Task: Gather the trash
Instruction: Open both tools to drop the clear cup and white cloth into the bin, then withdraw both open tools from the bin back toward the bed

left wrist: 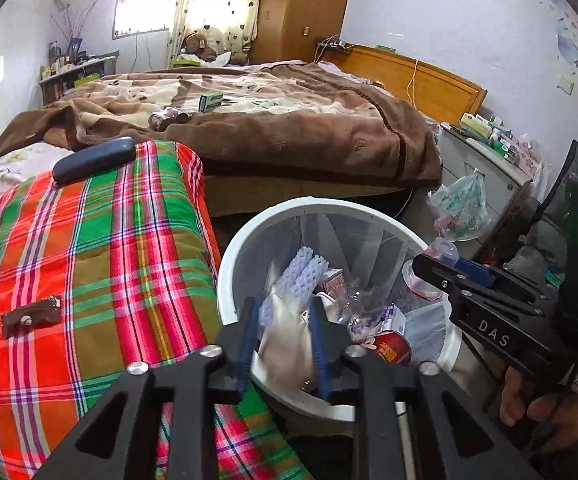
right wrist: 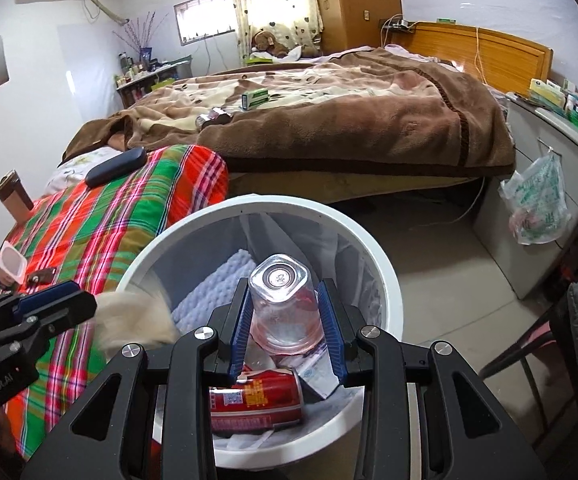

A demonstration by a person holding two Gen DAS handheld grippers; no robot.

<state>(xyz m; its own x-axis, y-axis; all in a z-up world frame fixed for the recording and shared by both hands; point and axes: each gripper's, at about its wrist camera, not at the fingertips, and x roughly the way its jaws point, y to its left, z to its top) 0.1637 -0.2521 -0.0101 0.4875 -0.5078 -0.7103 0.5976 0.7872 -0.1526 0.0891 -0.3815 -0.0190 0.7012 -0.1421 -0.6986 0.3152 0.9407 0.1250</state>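
A white round trash bin stands on the floor beside the plaid quilt. It holds a red can, white foam netting and other litter. My left gripper is over the bin's near rim, its jaws apart, with a beige crumpled tissue blurred between them. My right gripper is shut on a clear plastic bottle and holds it bottom-up over the bin. The right gripper also shows in the left wrist view.
On the plaid quilt lie a dark glasses case, a brown wrapper, a white cup and a brown carton. The bed's brown blanket bears a green box and a small bottle. A plastic bag hangs on the grey cabinet.
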